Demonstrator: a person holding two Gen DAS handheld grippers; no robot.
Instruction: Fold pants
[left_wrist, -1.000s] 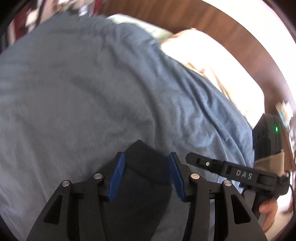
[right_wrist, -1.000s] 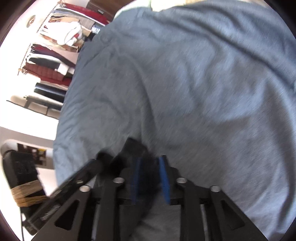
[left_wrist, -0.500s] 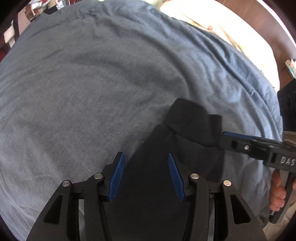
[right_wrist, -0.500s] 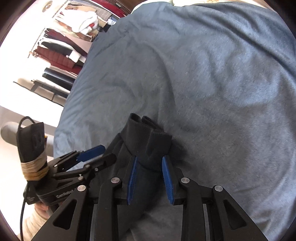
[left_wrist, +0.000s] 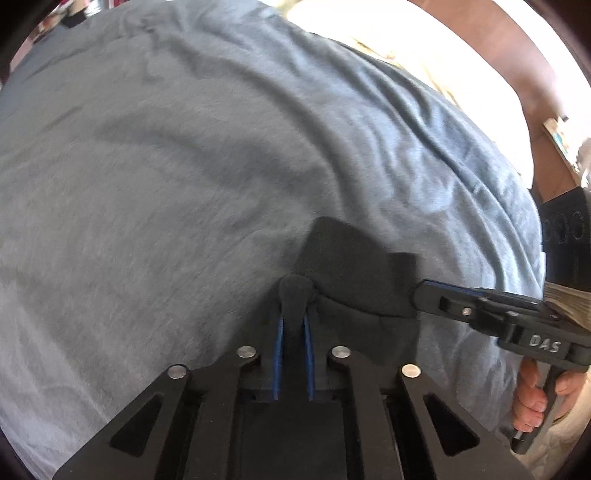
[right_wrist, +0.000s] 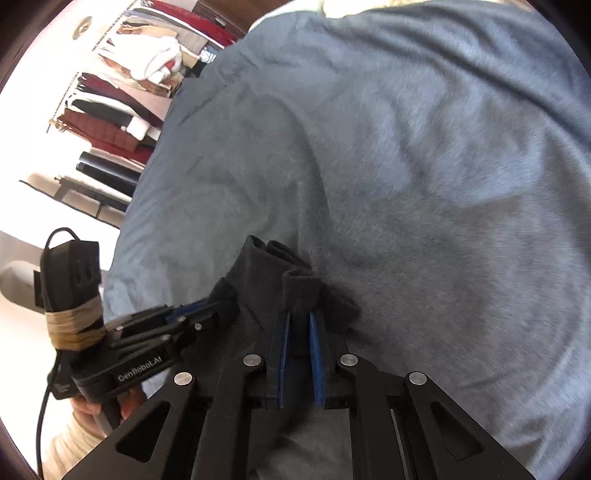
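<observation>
Dark pants (left_wrist: 351, 258) lie bunched at the near edge of a blue-grey blanket (left_wrist: 184, 166). My left gripper (left_wrist: 293, 317) points steeply down, its blue pads closing tight on a pinched-up fold of the dark cloth. From the right, the right gripper (left_wrist: 419, 288) reaches in and its tip meets the same bunch. In the right wrist view, the right gripper (right_wrist: 297, 314) is closing, with an upright cuff of the pants (right_wrist: 258, 273) squeezed between its pads. To its left, the left gripper (right_wrist: 218, 310) sits with its tip buried in the cloth.
The blanket (right_wrist: 406, 166) covers a bed. A cream pillow (left_wrist: 424, 48) and a wooden headboard (left_wrist: 517, 74) lie beyond it. A rack of hanging clothes (right_wrist: 122, 96) stands past the bed's left side. A person's hand (left_wrist: 532, 398) grips the right handle.
Both grippers sank toward the bed and went from open around the dark cloth to pinched on it. The left jaws closed from wide apart. The pants bunched up between them.
</observation>
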